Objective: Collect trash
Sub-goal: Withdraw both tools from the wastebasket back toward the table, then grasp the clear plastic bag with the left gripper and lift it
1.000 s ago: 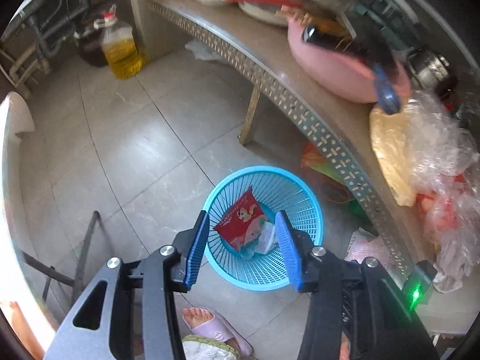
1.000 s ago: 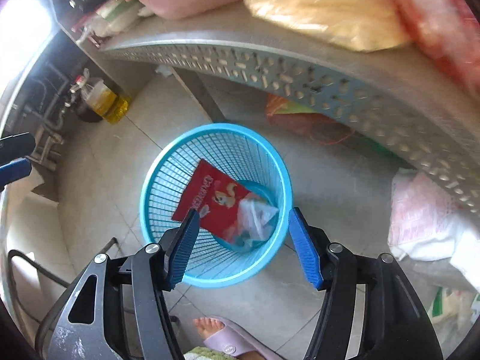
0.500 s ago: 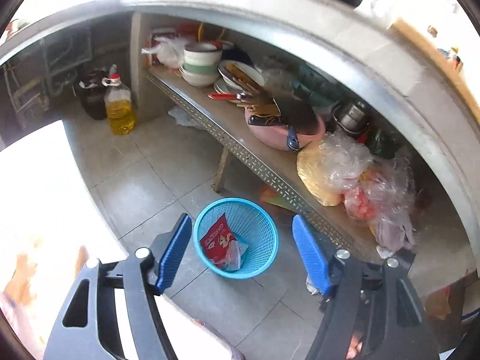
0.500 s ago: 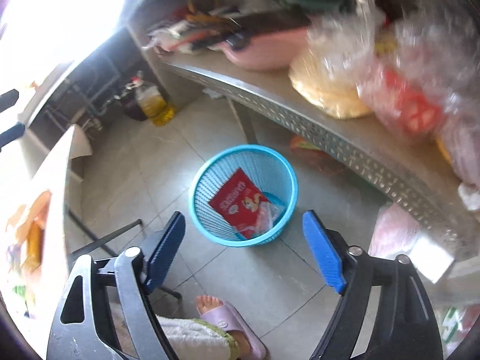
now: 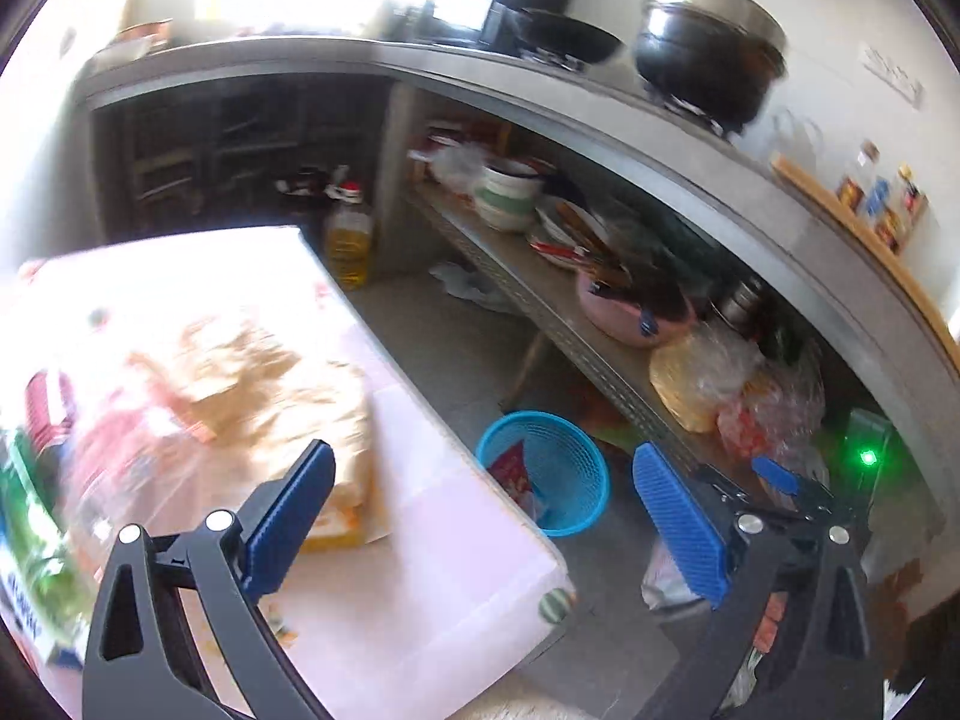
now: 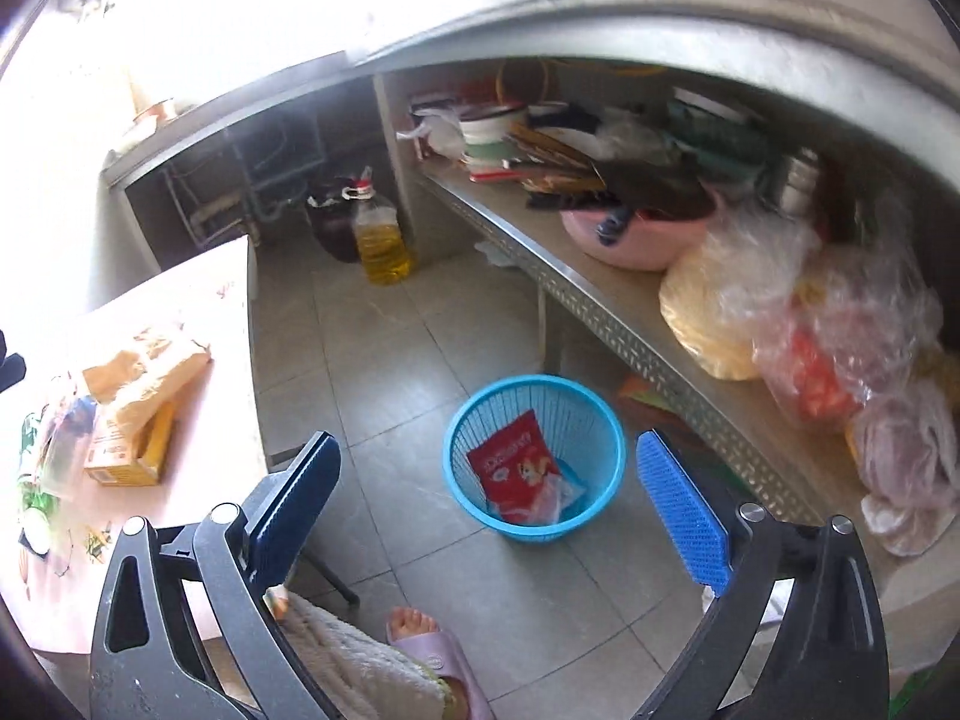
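I am opening both the left gripper (image 5: 483, 513) and the right gripper (image 6: 489, 504), nothing between their jaws, because the red packet (image 6: 515, 471) lies in the blue basket (image 6: 591, 414) below them.

Left gripper (image 5: 483, 513): black skeletal frame w/ triangular cut-outs, silver pivot screws, blue ribbed pads (image 5: 681, 525). Right gripper (image 6: 489, 510): same build, black arms, silver screws, blue dimpled pads (image 6: 681, 510); seen from left cam w/ green LED lit on body. Person: lilac slide sandal (image 6: 435, 654) w/ round logo, cream fuzzy trouser leg (image 6: 354, 660) w/ green-yellow hem trim.
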`<state>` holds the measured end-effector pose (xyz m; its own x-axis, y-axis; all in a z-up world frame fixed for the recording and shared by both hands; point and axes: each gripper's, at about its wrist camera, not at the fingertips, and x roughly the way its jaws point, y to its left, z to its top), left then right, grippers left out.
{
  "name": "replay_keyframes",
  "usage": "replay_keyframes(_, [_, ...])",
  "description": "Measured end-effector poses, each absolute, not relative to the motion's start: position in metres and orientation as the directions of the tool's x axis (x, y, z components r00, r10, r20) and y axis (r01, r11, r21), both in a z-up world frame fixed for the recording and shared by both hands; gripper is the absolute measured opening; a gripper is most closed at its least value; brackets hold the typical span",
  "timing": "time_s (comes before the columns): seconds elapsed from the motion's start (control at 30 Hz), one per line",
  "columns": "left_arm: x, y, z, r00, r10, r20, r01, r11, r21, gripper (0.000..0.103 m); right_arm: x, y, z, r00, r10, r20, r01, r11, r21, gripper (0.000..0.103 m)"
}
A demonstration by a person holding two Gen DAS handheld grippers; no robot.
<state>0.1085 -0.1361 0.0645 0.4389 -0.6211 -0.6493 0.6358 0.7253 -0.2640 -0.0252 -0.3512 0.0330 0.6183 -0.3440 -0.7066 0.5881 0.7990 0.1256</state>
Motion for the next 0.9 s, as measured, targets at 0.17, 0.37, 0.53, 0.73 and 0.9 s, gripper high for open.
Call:
replay_keyframes(0.17, [0.108,-0.098,0.067,0.487,-0.598,-0.636,0.563,0.772,-0.295,0.098,-0.020,-0.331,0.049,0.631,-0.373,-0.681,0.562,0.824,0.069,0.095])
replay_keyframes(0.37, [0.110,-0.070,0.074,0.542,-0.567,-0.621,0.517,0.807,-0.286,0.098,-0.014,-0.320,0.059,0.635,-0.391,-0.666,0.541,0.841,0.021,0.095])
replay_keyframes(0.53, [0.106,-0.055,0.075,0.555,-0.584,-0.592,0.515,0.801,-0.306,0.098,-0.013,-0.316,0.066,0.642,-0.377,-0.668,0.535,0.844,0.038,0.095])
replay_keyframes(0.73, [0.097,-0.043,0.069,0.572,-0.571,-0.589,0.497,0.813,-0.305,0.098,-0.010,-0.315,0.069,0.648,-0.350,-0.676,0.515,0.856,0.051,0.095])
replay_keyframes(0.9, [0.089,-0.020,0.061,0.570,-0.566,-0.596,0.457,0.821,-0.343,0.097,-0.013,-0.314,0.069,0.703,-0.268,-0.658,0.449,0.885,0.120,0.095])
